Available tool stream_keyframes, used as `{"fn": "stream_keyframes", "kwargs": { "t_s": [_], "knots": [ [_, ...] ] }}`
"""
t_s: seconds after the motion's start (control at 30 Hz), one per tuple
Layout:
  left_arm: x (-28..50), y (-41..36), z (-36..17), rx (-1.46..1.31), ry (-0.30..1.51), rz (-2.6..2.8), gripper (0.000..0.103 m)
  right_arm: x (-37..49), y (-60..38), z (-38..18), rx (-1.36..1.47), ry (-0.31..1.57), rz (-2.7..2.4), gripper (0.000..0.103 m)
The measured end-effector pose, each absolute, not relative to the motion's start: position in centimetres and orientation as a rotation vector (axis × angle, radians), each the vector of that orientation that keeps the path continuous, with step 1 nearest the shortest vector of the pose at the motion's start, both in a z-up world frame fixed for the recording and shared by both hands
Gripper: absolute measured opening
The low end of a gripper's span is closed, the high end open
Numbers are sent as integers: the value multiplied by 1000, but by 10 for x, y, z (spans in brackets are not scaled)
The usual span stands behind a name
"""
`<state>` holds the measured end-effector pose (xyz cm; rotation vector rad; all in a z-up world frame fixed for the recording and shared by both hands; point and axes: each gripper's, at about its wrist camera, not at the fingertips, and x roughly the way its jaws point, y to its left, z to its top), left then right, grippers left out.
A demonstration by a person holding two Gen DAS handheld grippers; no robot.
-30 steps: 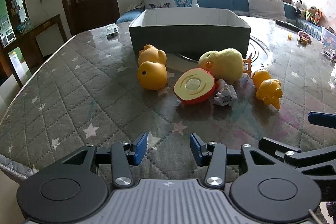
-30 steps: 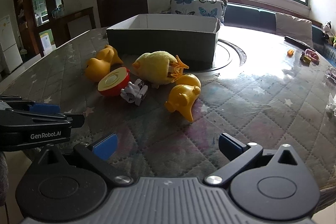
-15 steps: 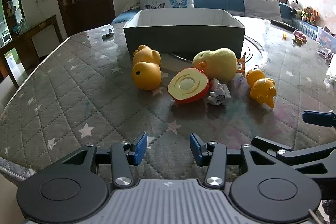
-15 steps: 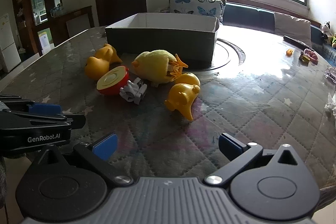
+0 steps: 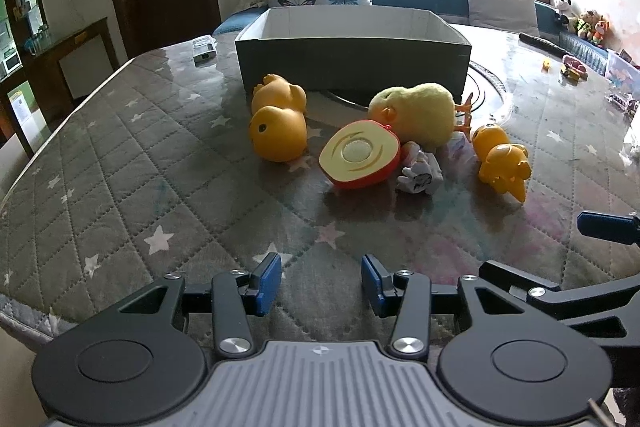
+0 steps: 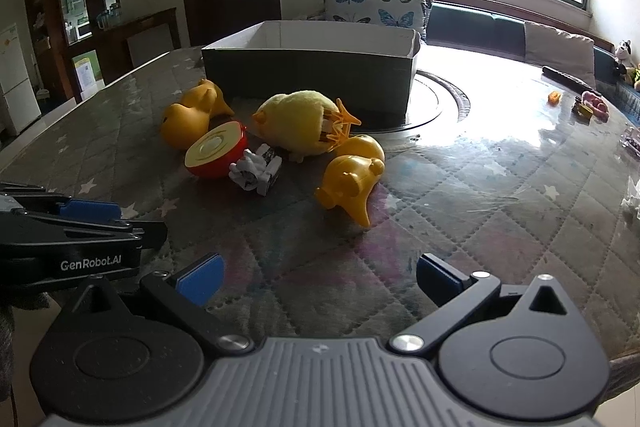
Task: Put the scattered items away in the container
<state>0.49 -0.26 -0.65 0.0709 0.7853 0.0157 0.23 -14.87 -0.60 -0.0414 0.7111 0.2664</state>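
Note:
A dark open box [image 5: 352, 63] [image 6: 308, 75] stands at the table's far middle. In front of it lie an orange rubber duck [image 5: 278, 125] [image 6: 188, 119], a plush yellow chick [image 5: 416, 115] [image 6: 298, 125], a halved red apple toy [image 5: 360, 159] [image 6: 216, 155], a small white toy [image 5: 420, 175] [image 6: 256, 171] and a second orange duck [image 5: 502, 163] [image 6: 352, 183]. My left gripper [image 5: 319, 283] is open and empty, well short of the toys. My right gripper [image 6: 318, 277] is open wide and empty, near the table's front edge.
The table [image 5: 120, 147] has a quilted star cloth under glass, with a round turntable [image 6: 436, 107] under the box. Small toys [image 6: 588, 105] and a remote [image 5: 540, 41] lie at the far right. A small grey object [image 5: 204, 51] sits far left.
Both grippers have drawn a little closer to the toys. Their jaws stayed open and the toys have not moved.

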Motion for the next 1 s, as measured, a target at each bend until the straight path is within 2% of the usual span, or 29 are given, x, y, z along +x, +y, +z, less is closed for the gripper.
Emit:
{"fn": "stream_keyframes", "kwargs": {
  "t_s": [1.0],
  "knots": [
    [15, -2, -3, 84, 798, 17, 47, 12, -147, -7, -59, 729, 263, 103]
  ]
}}
